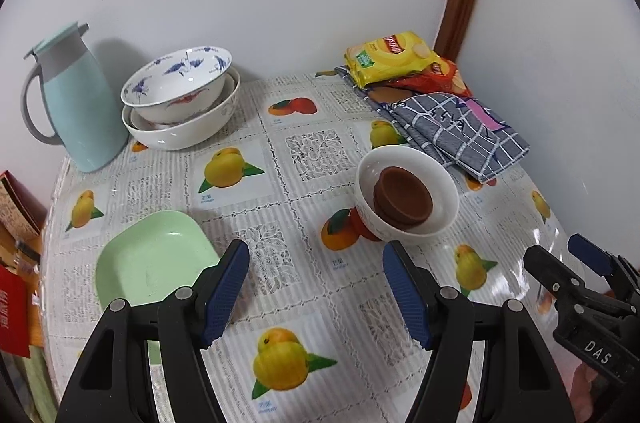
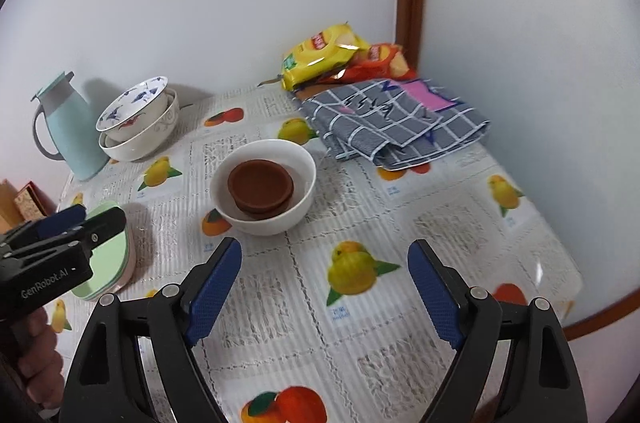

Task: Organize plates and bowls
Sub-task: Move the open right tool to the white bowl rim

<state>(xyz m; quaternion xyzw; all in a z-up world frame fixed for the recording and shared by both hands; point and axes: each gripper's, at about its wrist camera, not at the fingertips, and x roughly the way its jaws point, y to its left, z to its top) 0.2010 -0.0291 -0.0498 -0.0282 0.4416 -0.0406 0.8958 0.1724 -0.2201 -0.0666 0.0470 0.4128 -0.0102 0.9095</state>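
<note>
A white bowl stands mid-table with two stacked brown saucers inside it. At the back left, a blue-patterned bowl sits nested in a larger white bowl. A pale green square plate lies at the near left. My left gripper is open over the tablecloth, its left finger beside the plate's edge. My right gripper is open just in front of the white bowl, with nothing between its fingers.
A light blue thermos jug stands at the far left by the wall. Snack bags and a folded checked cloth fill the back right corner. Boxes sit beyond the table's left edge.
</note>
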